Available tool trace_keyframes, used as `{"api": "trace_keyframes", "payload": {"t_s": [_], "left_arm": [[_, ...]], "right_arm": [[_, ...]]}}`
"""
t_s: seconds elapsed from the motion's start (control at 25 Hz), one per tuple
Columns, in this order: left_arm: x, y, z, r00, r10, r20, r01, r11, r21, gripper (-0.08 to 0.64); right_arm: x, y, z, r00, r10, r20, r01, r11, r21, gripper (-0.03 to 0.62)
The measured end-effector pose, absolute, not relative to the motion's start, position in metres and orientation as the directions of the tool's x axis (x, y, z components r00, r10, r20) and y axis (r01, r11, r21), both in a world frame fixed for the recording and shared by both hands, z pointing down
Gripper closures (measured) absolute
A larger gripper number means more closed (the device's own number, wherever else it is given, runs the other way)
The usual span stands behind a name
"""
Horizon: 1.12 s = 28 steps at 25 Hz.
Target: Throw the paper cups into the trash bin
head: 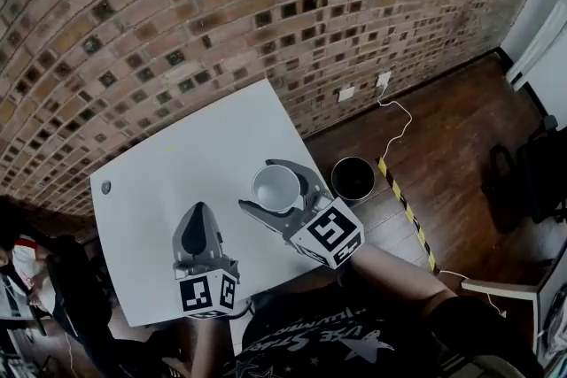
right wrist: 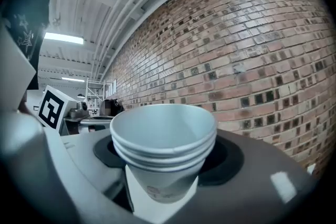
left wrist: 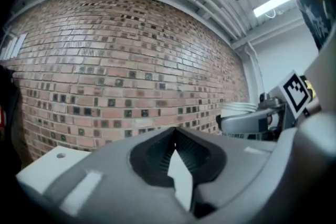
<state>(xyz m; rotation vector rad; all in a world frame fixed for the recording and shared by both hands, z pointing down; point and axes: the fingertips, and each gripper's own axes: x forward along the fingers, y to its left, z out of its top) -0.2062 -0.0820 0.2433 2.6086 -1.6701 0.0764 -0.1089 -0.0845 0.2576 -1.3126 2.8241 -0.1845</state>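
Observation:
A stack of white paper cups (head: 276, 188) stands upright between the jaws of my right gripper (head: 258, 185), which is shut on it above the table's right part. In the right gripper view the nested cups (right wrist: 163, 136) fill the middle, with a jaw against each side. The black trash bin (head: 353, 179) stands on the wooden floor just right of the table, a short way from the cups. My left gripper (head: 200, 213) hovers over the table to the left of the cups, shut with nothing in it; its tips (left wrist: 175, 131) meet in the left gripper view.
The white table (head: 177, 181) stands against a brick wall (head: 221, 22). A yellow-black striped strip (head: 403, 208) and a white cable (head: 399, 124) lie on the floor by the bin. A person sits at the lower left (head: 27, 270).

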Motion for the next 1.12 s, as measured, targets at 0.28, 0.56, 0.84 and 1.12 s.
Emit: {"api": "trace_keyframes", "payload": {"t_s": [0.28, 0.56, 0.84, 1.12], "left_arm": [[-0.078, -0.063, 0.232, 0.398, -0.915, 0.066, -0.917, -0.398, 0.015, 0.555], [0.026, -0.027, 0.242, 0.412, -0.905, 0.104, -0.911, -0.406, 0.075, 0.555], [0.076, -0.017, 0.249, 0.527, -0.843, 0.111, -0.848, -0.514, 0.129, 0.555], [0.072, -0.031, 0.246, 0.555, -0.828, 0.080, -0.826, -0.538, 0.165, 0.555]], "right_arm": [[0.034, -0.064, 0.253, -0.652, -0.758, -0.002, -0.752, 0.648, -0.122, 0.242], [0.133, -0.041, 0.271, -0.610, -0.792, 0.020, -0.786, 0.602, -0.138, 0.241], [0.175, -0.036, 0.277, -0.525, -0.851, 0.034, -0.843, 0.513, -0.164, 0.241], [0.173, -0.033, 0.270, -0.482, -0.874, 0.054, -0.873, 0.474, -0.118, 0.241]]}}
